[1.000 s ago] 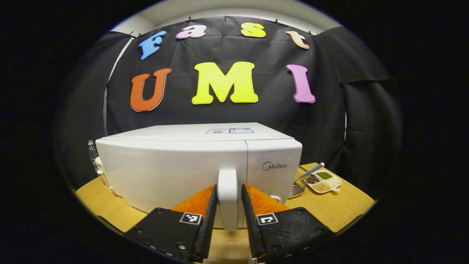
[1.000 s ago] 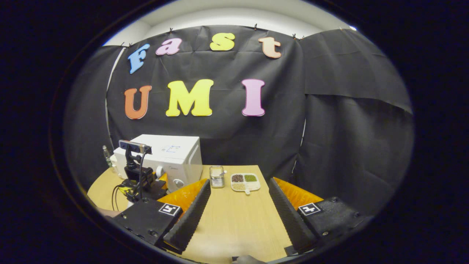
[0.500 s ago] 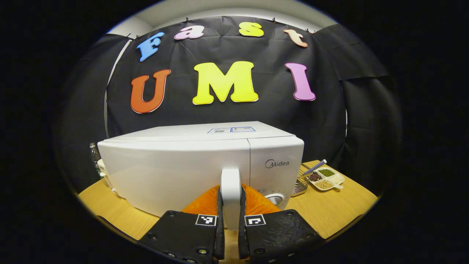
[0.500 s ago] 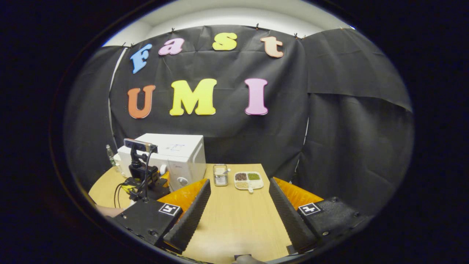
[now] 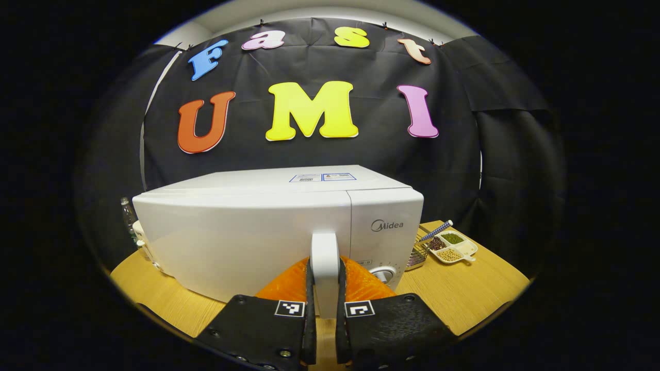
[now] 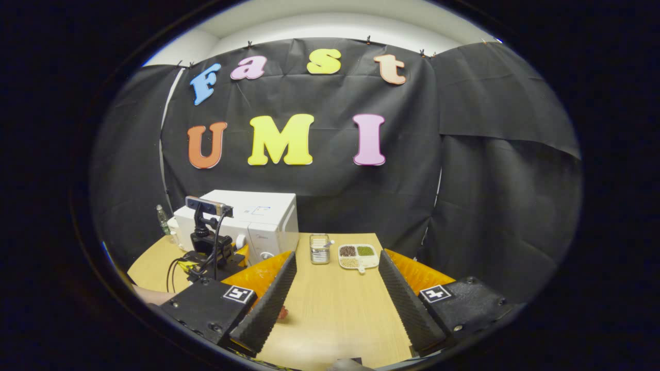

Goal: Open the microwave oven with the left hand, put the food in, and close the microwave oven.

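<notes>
Risk: my left gripper is clenched on the microwave oven door handle; a crooked pull could slip the pads off or drag the oven across the table.
Right gripper: released, over bare table.
Food tray: far, right of oven

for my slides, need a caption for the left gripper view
Left hand-held gripper shut on the white microwave's door handle, door closed, on a wooden table.
</notes>
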Demonstrator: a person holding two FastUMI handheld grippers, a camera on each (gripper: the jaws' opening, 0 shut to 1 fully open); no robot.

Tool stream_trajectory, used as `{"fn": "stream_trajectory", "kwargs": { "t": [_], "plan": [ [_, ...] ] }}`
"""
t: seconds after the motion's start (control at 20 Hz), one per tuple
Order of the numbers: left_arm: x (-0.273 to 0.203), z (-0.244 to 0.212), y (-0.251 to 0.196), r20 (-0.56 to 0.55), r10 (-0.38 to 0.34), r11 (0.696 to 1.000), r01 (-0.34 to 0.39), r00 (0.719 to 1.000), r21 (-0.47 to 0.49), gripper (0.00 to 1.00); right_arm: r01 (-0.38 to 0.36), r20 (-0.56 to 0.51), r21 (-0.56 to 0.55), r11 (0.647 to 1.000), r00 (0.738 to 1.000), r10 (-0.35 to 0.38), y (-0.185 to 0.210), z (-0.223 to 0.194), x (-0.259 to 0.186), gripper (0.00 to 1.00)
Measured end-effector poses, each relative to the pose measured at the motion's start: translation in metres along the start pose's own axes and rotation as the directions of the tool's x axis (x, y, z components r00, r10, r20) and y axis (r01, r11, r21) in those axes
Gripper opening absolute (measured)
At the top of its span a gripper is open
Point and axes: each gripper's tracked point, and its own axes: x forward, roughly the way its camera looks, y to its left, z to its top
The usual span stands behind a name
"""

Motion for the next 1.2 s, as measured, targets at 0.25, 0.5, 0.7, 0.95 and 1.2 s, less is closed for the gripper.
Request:
{"fn": "stream_trajectory", "kwargs": {
  "t": [0.25, 0.5, 0.7, 0.95, 1.2],
  "plan": [
    [-0.062, -0.012, 0.013, 0.031, -0.020, 0.999, 0.019, 0.999, 0.035, 0.11, -0.019, 0.005, -0.014, 1.000, 1.000, 0.019, 0.022, 0.000, -0.006, 1.00],
    [-0.124, -0.030, 0.041, 0.001, -0.044, 0.996, 0.043, 0.999, 0.072, 0.12, -0.042, 0.003, -0.010, 0.999, 0.999, 0.042, 0.046, -0.006, -0.015, 1.00],
    [-0.169, -0.044, 0.078, -0.048, -0.017, 0.997, 0.021, 0.999, 0.072, 0.12, -0.062, 0.004, 0.001, 0.998, 0.998, 0.062, 0.070, -0.011, -0.028, 1.00],
    [-0.214, -0.053, 0.130, -0.063, 0.053, 0.993, -0.046, 0.997, 0.109, 0.13, -0.095, -0.015, -0.001, 0.995, 0.995, 0.095, 0.100, -0.026, -0.041, 1.00],
    [-0.239, -0.065, 0.178, -0.091, 0.140, 0.986, -0.130, 0.986, 0.107, 0.14, -0.108, -0.021, -0.009, 0.994, 0.994, 0.108, 0.119, -0.036, -0.054, 1.00]
  ]
}}
